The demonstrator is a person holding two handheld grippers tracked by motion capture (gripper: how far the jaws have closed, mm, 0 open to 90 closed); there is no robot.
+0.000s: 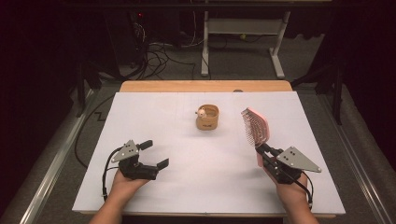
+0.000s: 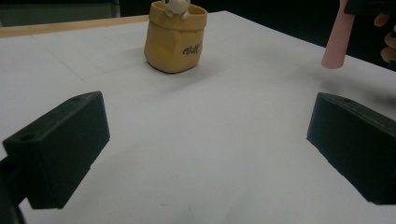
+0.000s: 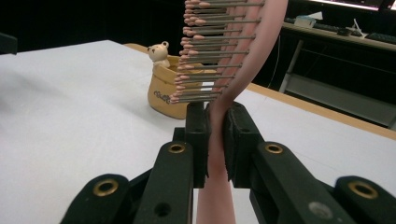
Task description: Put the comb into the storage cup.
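Dark floor and a tangle of cables sit behind my white worktop (image 1: pixel 201 182), which has a wooden edge along the far side.

From the high view, my right gripper (image 1: pixel 262 148) is down at about 4 o'clock on the worktop. It is clamped tight on the handle of a pink hairbrush (image 1: pixel 255 127). The brush head sticks up and away from me, toward 12 o'clock, and tilts a bit to the left. In the right gripper view I can see the two black jaws squeezing the pink handle right under the bristles (image 3: pixel 205 60), which point to the left there.

My left gripper (image 1: pixel 155 154) is at about 8 o'clock. Its jaws are spread wide and nothing is between them. In the left gripper view I see bare white worktop between the two black jaws.

A small yellow bag-shaped pot (image 1: pixel 208 117) stands upright near the middle, a little toward 12 o'clock. A tiny bear figure (image 1: pixel 201 112) peeks over its rim on the left side. The pot is well apart from both grippers, and the brush head is to the right of it, not touching it.
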